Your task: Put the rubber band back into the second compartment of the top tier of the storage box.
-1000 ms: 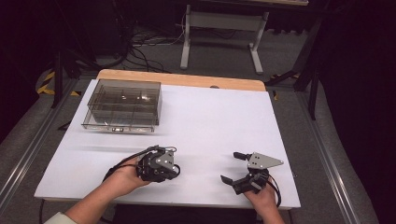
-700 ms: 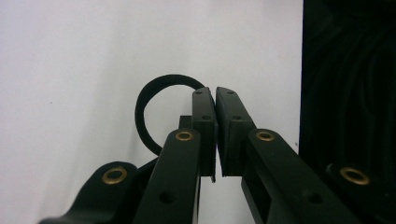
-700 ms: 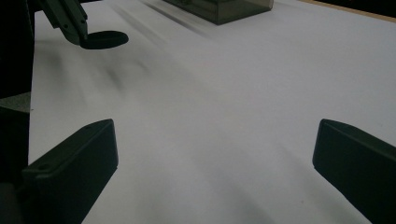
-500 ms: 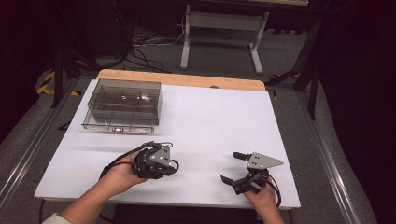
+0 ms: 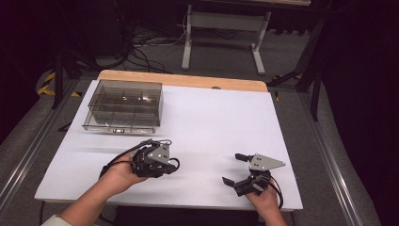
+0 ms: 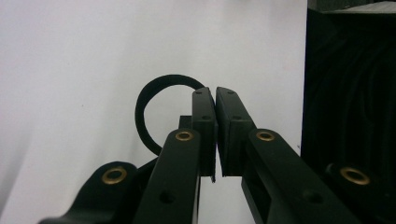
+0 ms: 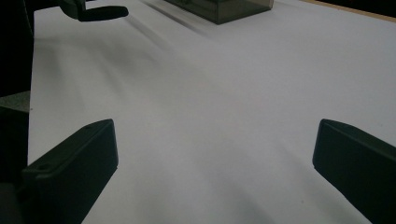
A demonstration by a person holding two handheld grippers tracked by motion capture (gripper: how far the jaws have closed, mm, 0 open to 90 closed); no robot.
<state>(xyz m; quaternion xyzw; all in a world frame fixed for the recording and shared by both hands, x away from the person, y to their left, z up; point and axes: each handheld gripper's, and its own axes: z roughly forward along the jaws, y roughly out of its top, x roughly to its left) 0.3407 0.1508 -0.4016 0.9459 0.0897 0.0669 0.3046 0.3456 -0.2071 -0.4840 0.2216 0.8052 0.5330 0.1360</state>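
Nothing is gripped yet, so the work looks barely begun: both grippers sit near the front edge of the white table, and the box stands untouched at the far left

The right gripper rests low by the near right edge with its jaws wide apart and only bare table between them. In the right gripper view the box lies far ahead of the jaws, beyond the open sheet, with the tip of the left gripper off to the left

The left gripper has its jaws together, pads nearly meeting, with nothing clamped; its cable loops just behind them. The box is beyond these jaws and a little left, near but apart

What is left, as I judge it, is everything: reaching the box and handling it
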